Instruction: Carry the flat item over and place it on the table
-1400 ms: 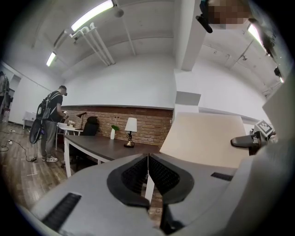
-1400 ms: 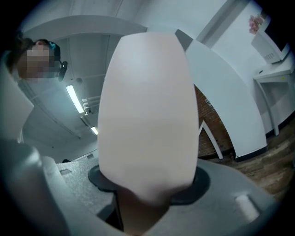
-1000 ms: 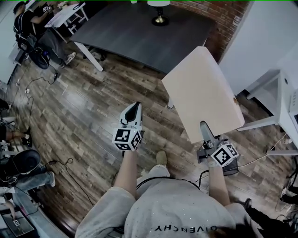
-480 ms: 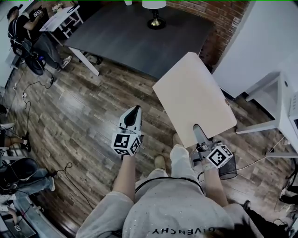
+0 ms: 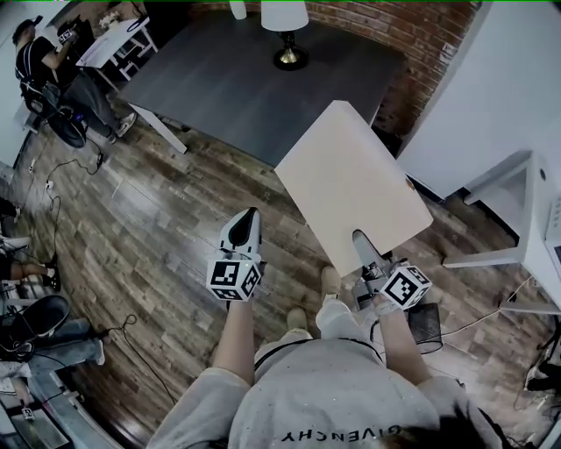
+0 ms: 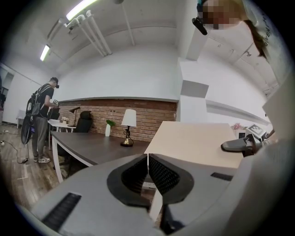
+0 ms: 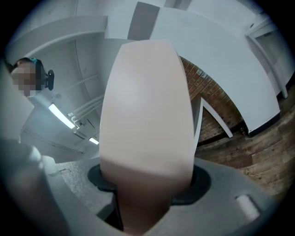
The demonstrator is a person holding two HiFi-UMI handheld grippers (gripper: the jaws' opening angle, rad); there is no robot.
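Pale flat board (image 5: 351, 180), held aloft (tilted), near dark table (image 5: 254, 79)

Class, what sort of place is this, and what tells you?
Probably an office or studio workspace: a large dark table carrying a lamp, a brick wall behind it, and a person at a white desk across the wooden floor.

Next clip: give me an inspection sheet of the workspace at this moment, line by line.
Surface: dark table ahead of the person; the board is not yet on it.
Job's things: flat beige board, carried above the wood floor, far corner by the table's edge in the head view.
Clutter: lamp and white vase on the table.
Grippers: right gripper shut on the board's near edge; left gripper shut, empty.
Cables: loose cables on the floor at left.
Surroundings: brick wall; person at a white desk; white furniture at right.
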